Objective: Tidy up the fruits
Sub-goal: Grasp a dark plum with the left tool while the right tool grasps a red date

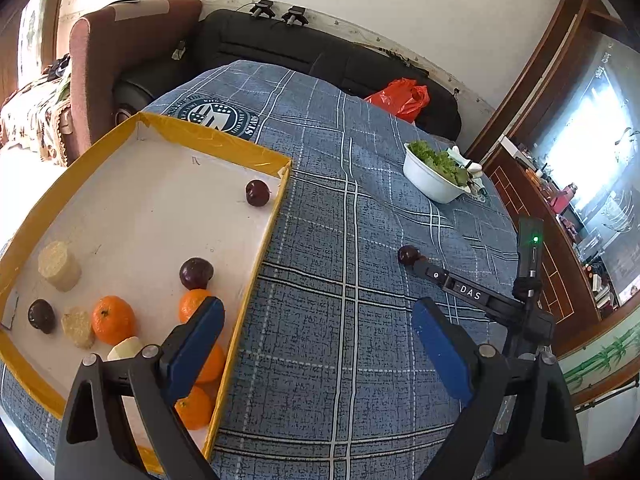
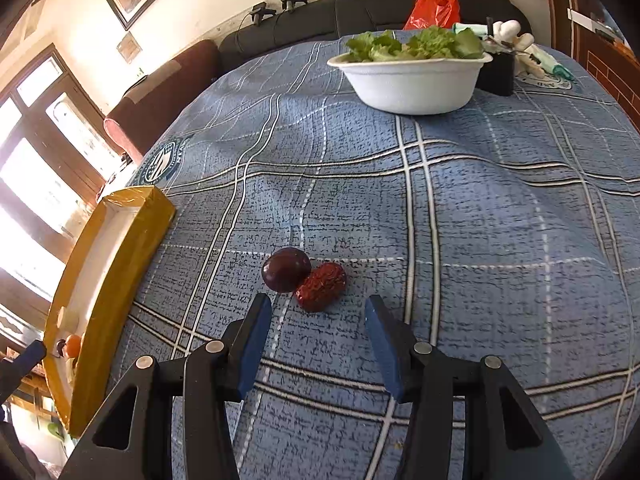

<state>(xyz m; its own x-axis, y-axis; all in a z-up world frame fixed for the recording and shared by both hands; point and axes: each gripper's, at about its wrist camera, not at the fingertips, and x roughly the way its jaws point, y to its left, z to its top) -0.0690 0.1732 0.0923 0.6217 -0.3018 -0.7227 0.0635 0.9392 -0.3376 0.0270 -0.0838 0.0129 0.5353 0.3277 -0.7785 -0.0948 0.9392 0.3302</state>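
A dark purple plum (image 2: 286, 269) lies on the blue plaid cloth, touching a wrinkled red date (image 2: 321, 286). My right gripper (image 2: 318, 330) stands open just short of them, nothing between its blue pads. The same plum (image 1: 408, 255) shows in the left wrist view beside the right gripper's finger (image 1: 456, 285). My left gripper (image 1: 318, 332) is open and empty over the yellow-rimmed tray's (image 1: 256, 268) right wall. The tray holds two plums (image 1: 257, 193) (image 1: 196, 273), several oranges (image 1: 113, 319), a dark fruit (image 1: 41, 315) and pale pieces (image 1: 59, 266).
A white bowl of lettuce (image 2: 412, 80) stands at the far side of the table, with a black holder (image 2: 496, 74) and white items beside it. A red plastic bag (image 1: 400, 98) lies on the black sofa behind. The yellow tray (image 2: 108, 276) sits at the table's left.
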